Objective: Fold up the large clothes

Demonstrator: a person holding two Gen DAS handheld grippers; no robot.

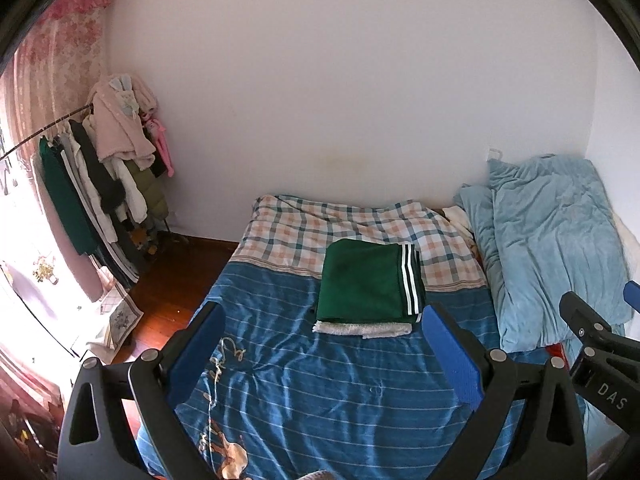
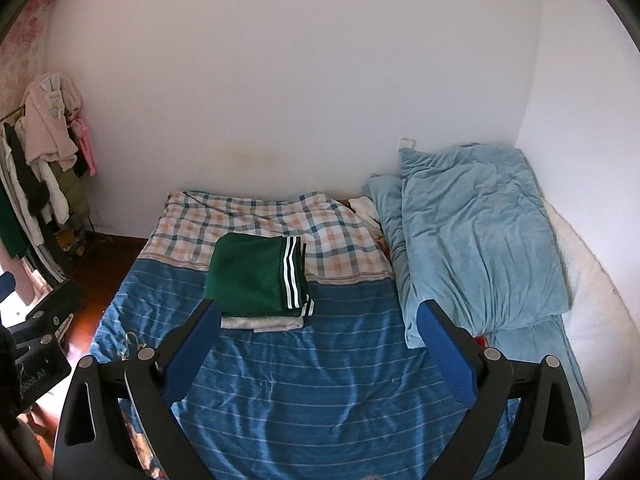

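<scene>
A green garment with white stripes [image 1: 366, 280] lies folded flat on the bed, on top of a folded white fleecy piece [image 1: 360, 329]. It also shows in the right wrist view [image 2: 250, 276]. My left gripper [image 1: 324, 316] is open and empty, held above the blue striped bedspread [image 1: 320, 392], short of the stack. My right gripper [image 2: 320, 312] is open and empty too, just right of and short of the stack. Its black frame shows at the right edge of the left wrist view [image 1: 592, 336].
A crumpled light blue quilt [image 2: 476, 236] lies along the bed's right side against the wall. A checked sheet [image 2: 256, 216] covers the far end. A clothes rack with hanging garments [image 1: 100, 184] stands left, past a strip of wooden floor [image 1: 176, 280].
</scene>
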